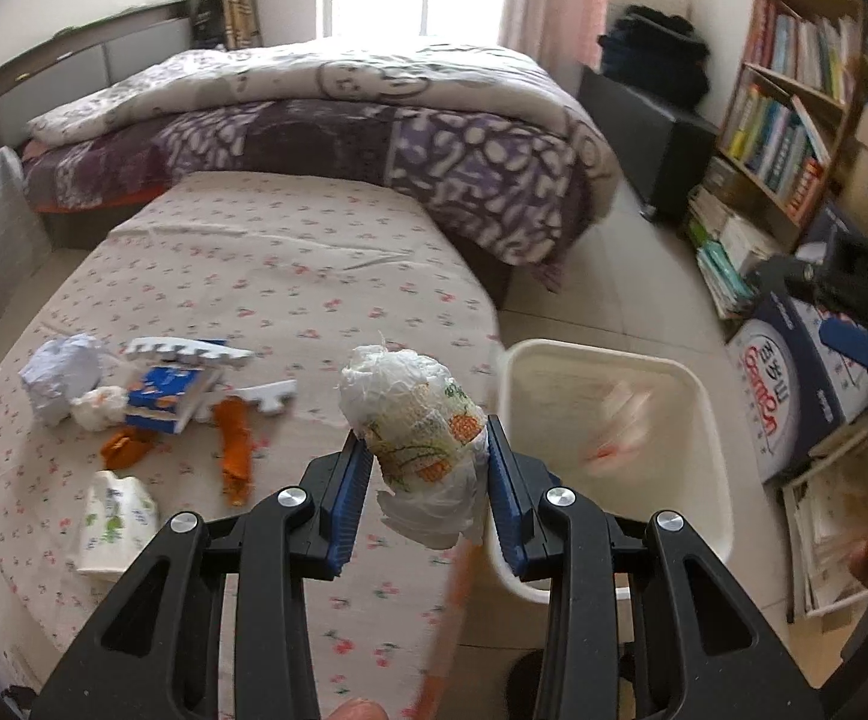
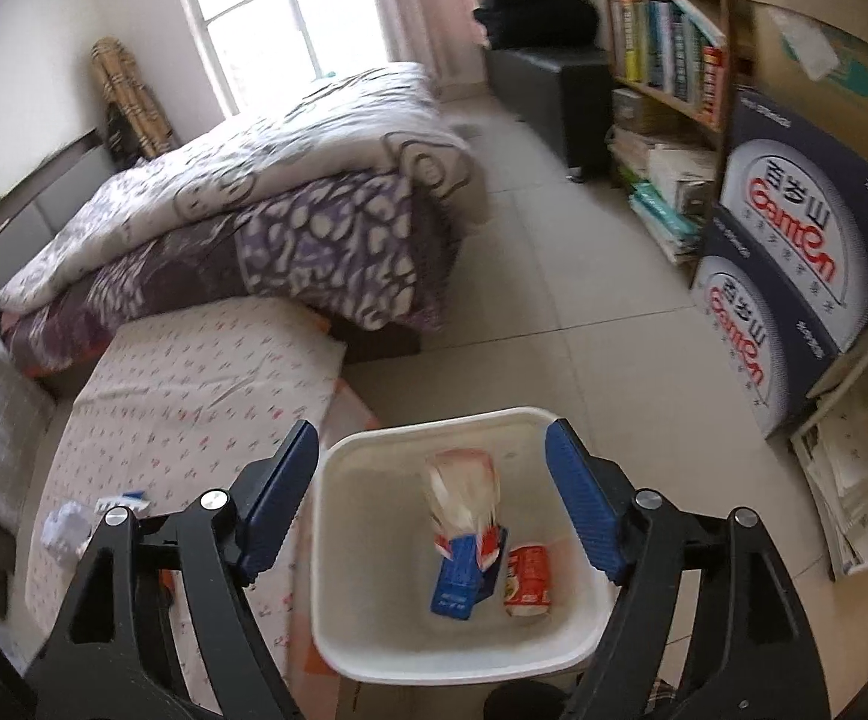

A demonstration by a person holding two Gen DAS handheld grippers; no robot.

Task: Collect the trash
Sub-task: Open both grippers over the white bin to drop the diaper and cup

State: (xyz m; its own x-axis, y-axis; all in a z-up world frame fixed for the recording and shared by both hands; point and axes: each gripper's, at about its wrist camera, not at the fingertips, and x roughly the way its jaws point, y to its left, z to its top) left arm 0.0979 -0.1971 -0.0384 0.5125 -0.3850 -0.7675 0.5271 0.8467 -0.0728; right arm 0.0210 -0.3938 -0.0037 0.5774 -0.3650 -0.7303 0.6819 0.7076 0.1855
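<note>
Left tongs (image 1: pixel 428 468): clamped on a crumpled wrapper wad (image 1: pixel 419 432), white with an orange-and-green print, held at frame centre above the counter's edge, presumably so it can swing right to the bin.
Right tongs (image 2: pixel 431 498): spread wide, holding nothing, poised directly above the bin (a blurred pale wrapper (image 2: pixel 461 492) shows between the pads, apparently inside or falling in).
Trash bin (image 1: pixel 614 450): white, on the floor just beside the counter at lower right, placed within easy reach of both hands; in the right wrist view it already holds a blue carton (image 2: pixel 461 576) and a red can (image 2: pixel 527 579).
Counter (image 1: pixel 284 252): covered in floral cloth.
Left to collect: at left of the frame, a white paper ball (image 1: pixel 62 375), a blue box (image 1: pixel 164 399), orange peel (image 1: pixel 235 450) and a printed tissue pack (image 1: pixel 113 519).
Progress: judged partway, several pieces remaining.
</note>
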